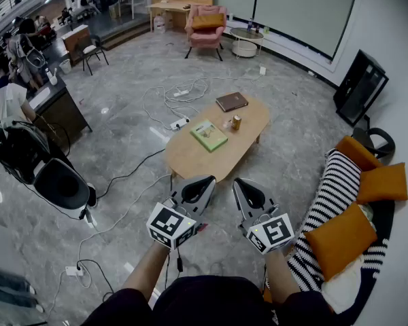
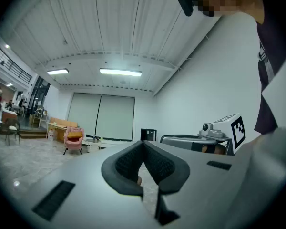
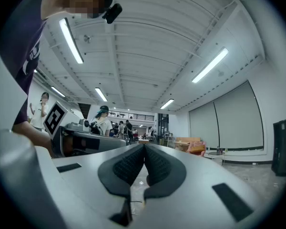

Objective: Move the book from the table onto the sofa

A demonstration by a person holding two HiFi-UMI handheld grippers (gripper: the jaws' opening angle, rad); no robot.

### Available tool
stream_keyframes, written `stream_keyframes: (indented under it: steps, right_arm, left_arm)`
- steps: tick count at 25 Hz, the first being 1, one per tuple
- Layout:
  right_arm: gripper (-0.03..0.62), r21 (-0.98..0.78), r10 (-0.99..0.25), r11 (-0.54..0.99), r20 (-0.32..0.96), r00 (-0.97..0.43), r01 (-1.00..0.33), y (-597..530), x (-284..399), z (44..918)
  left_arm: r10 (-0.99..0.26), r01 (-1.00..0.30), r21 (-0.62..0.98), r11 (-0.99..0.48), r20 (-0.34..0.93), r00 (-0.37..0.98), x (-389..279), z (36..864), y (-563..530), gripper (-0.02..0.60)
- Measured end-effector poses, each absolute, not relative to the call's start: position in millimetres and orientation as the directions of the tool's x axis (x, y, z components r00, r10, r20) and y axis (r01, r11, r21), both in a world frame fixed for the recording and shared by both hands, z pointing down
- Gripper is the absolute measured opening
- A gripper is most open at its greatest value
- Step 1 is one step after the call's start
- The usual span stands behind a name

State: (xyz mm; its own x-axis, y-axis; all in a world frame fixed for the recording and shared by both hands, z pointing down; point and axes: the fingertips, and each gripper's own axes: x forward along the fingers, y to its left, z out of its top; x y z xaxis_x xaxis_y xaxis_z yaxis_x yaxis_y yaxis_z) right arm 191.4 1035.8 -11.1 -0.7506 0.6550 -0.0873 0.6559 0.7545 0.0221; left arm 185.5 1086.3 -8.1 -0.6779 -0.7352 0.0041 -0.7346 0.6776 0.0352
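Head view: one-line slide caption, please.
Left gripper and right gripper, shut and empty, face the oval wooden table bearing a green book and a brown book; black-and-white striped sofa at right.

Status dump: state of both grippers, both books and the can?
left gripper: shut, nothing between the jaws.
right gripper: shut, nothing between the jaws.
green book: closed, flat on the table.
brown book: closed, flat at the table's far end.
can: upright on the table.

No legible text or labels
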Motion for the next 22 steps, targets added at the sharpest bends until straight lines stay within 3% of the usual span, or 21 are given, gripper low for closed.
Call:
stream_keyframes:
  steps: [22]
  right_arm:
    - [0.025,-0.021,0.694,0.719,-0.04,-0.719,0.695,986.4,174.1,32.5]
  left_arm:
    - [-0.689,-0.686,0.058,0.725,0.096,-0.719,166.8,33.0,1046.7,0.015]
